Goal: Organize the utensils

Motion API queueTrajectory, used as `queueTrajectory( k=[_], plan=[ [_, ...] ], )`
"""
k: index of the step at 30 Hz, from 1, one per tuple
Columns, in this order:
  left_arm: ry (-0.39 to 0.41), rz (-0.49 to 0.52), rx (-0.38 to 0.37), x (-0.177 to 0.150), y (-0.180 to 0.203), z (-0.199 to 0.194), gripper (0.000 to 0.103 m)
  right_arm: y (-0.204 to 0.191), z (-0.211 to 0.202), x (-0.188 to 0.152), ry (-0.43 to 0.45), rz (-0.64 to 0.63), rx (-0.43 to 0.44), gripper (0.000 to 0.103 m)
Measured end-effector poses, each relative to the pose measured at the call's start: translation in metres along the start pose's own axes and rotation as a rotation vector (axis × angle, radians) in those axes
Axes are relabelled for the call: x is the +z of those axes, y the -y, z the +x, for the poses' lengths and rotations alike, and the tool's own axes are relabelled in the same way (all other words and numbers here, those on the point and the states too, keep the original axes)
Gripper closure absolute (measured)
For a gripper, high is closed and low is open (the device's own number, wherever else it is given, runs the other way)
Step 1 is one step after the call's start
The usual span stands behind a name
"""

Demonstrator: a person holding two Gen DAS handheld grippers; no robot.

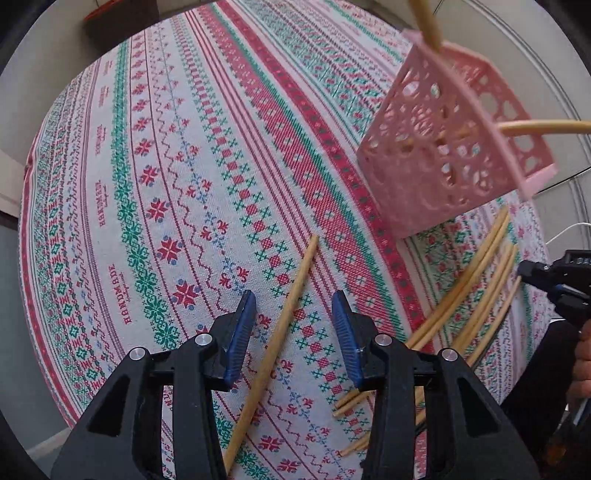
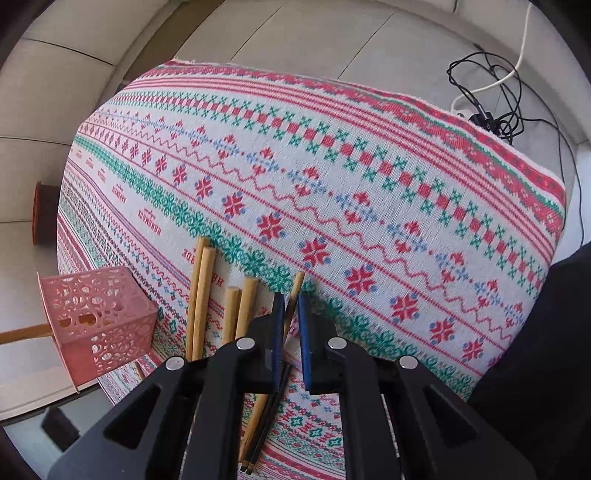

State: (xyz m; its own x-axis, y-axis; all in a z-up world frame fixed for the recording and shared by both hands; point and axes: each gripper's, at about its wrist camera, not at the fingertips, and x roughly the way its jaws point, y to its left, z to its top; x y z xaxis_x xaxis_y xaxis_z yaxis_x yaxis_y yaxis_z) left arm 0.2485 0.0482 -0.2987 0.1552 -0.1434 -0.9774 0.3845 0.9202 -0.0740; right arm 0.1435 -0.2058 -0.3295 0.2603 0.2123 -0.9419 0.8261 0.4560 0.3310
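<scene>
Left gripper stands open astride one pale wooden chopstick on the patterned woven tablecloth. Right gripper is clamped on another chopstick. Recommend centring the stick before closing, then delivering to the pink perforated plastic basket nearby.

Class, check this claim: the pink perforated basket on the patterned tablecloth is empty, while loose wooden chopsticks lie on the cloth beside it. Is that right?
Not quite. The pink basket is not empty: the left wrist view shows wooden sticks poking out of its top. The rest holds: it stands on the patterned tablecloth, and loose wooden chopsticks lie on the cloth beside it.
</scene>
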Motion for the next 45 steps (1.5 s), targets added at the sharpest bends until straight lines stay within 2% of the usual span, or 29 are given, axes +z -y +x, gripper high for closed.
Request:
queueTrajectory(
  k=[2, 4, 7, 10, 14, 17, 22, 25, 30, 35, 37, 40, 42, 45],
  plan=[
    [0.020, 0.014, 0.066, 0.000, 0.004, 0.000, 0.079, 0.003, 0.000, 0.004, -0.001, -0.001, 0.015, 0.095],
    [0.032, 0.012, 0.084, -0.001, 0.004, 0.000, 0.094, 0.005, -0.001, 0.005, -0.003, -0.007, 0.032, 0.095],
    [0.063, 0.023, 0.107, -0.008, 0.005, -0.003, 0.098, 0.006, -0.007, 0.005, -0.004, -0.021, 0.068, 0.095],
    [0.134, 0.029, 0.140, -0.022, 0.005, -0.021, 0.098, 0.004, -0.022, -0.002, 0.015, -0.061, 0.121, 0.096],
    [0.280, -0.008, 0.094, -0.051, 0.005, -0.080, 0.098, 0.000, -0.052, -0.013, 0.055, -0.154, 0.194, 0.096],
    [0.392, -0.055, 0.090, -0.075, 0.010, -0.118, 0.098, -0.005, -0.077, -0.029, 0.103, -0.256, 0.245, 0.096],
    [0.543, -0.136, 0.066, -0.098, 0.021, -0.161, 0.098, -0.017, -0.114, -0.065, 0.169, -0.441, 0.317, 0.096],
    [0.596, -0.166, 0.058, -0.112, 0.020, -0.176, 0.098, -0.022, -0.134, -0.088, 0.205, -0.547, 0.352, 0.097],
    [0.642, -0.142, 0.062, -0.117, 0.031, -0.196, 0.098, -0.035, -0.165, -0.120, 0.265, -0.685, 0.390, 0.097],
    [0.680, -0.123, 0.081, -0.111, 0.043, -0.219, 0.098, -0.047, -0.196, -0.131, 0.296, -0.753, 0.374, 0.097],
    [0.699, -0.119, 0.085, -0.108, 0.046, -0.226, 0.098, -0.046, -0.202, -0.128, 0.284, -0.744, 0.364, 0.097],
    [0.720, -0.126, 0.077, -0.110, 0.048, -0.231, 0.098, -0.034, -0.190, -0.104, 0.199, -0.622, 0.330, 0.091],
    [0.736, -0.133, 0.068, -0.112, 0.048, -0.234, 0.098, -0.024, -0.163, -0.079, 0.120, -0.523, 0.294, 0.082],
    [0.756, -0.144, 0.056, -0.114, 0.045, -0.236, 0.098, -0.006, -0.104, -0.042, 0.015, -0.366, 0.204, 0.082]
  ],
)
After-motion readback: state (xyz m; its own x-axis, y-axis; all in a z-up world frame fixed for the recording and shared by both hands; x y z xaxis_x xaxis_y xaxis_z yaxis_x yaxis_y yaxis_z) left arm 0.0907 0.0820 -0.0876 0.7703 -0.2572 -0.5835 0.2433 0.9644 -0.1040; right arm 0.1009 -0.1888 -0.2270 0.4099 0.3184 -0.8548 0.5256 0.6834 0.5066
